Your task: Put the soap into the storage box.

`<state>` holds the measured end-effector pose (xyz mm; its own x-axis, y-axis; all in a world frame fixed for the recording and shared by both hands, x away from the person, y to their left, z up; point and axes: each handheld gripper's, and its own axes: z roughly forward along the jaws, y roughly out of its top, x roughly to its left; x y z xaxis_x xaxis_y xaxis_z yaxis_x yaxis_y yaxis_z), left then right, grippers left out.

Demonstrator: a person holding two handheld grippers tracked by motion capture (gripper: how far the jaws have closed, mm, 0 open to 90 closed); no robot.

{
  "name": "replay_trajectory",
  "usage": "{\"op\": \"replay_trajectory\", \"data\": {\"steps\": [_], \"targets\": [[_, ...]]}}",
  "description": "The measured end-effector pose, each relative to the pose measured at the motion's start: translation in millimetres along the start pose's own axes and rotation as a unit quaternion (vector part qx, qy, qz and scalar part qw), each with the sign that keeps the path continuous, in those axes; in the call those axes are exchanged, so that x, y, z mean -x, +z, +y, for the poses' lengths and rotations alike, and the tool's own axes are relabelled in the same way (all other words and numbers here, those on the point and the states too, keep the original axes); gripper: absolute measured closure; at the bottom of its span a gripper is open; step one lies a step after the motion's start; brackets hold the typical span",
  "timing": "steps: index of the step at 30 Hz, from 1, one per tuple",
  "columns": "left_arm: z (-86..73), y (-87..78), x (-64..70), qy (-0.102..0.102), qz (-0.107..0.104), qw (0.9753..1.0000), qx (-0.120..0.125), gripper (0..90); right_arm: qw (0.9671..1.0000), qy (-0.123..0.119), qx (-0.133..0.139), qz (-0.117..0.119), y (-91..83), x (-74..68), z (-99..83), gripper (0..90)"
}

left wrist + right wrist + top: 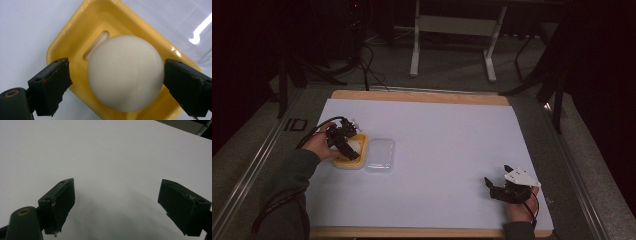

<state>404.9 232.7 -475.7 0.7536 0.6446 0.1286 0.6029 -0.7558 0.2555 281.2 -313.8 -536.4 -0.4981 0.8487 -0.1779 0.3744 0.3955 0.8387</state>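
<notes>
A round white soap (125,72) lies in a yellow soap dish (67,42) at the left of the table. My left gripper (117,85) hangs over the dish (355,163), open, one jaw on each side of the soap. The right-hand jaw sits close against the soap; the left-hand jaw stands a little apart from it. In the high view the left gripper (348,144) covers most of the soap. My right gripper (497,176) rests near the table's front right, open, with nothing but white sheet between its jaws (125,207).
A clear plastic lid (379,155) lies flat right beside the dish, touching its right side. A white sheet (442,135) covers the wooden tabletop. Table legs and cables stand on the floor beyond the far edge.
</notes>
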Motion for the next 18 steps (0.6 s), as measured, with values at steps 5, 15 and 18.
{"op": "replay_trajectory", "data": {"steps": [5, 15, 18], "targets": [[1.1, -10.1, 2.8, 0.003, 0.006, 0.9998, 0.016, 9.4, 1.0000, -0.001, 0.000, 0.000, 0.1, -0.1, 0.0, 14.1], [3.8, -25.4, 11.5, 0.033, -0.011, 0.9985, 0.043, 16.1, 1.0000, -0.001, 0.000, 0.000, 0.0, 0.0, 0.0, 14.1], [5.5, -27.3, 15.8, 0.042, -0.010, 0.9980, 0.047, 16.9, 1.0000, -0.001, 0.001, 0.000, 0.0, -0.2, 0.0, 14.1]]}}
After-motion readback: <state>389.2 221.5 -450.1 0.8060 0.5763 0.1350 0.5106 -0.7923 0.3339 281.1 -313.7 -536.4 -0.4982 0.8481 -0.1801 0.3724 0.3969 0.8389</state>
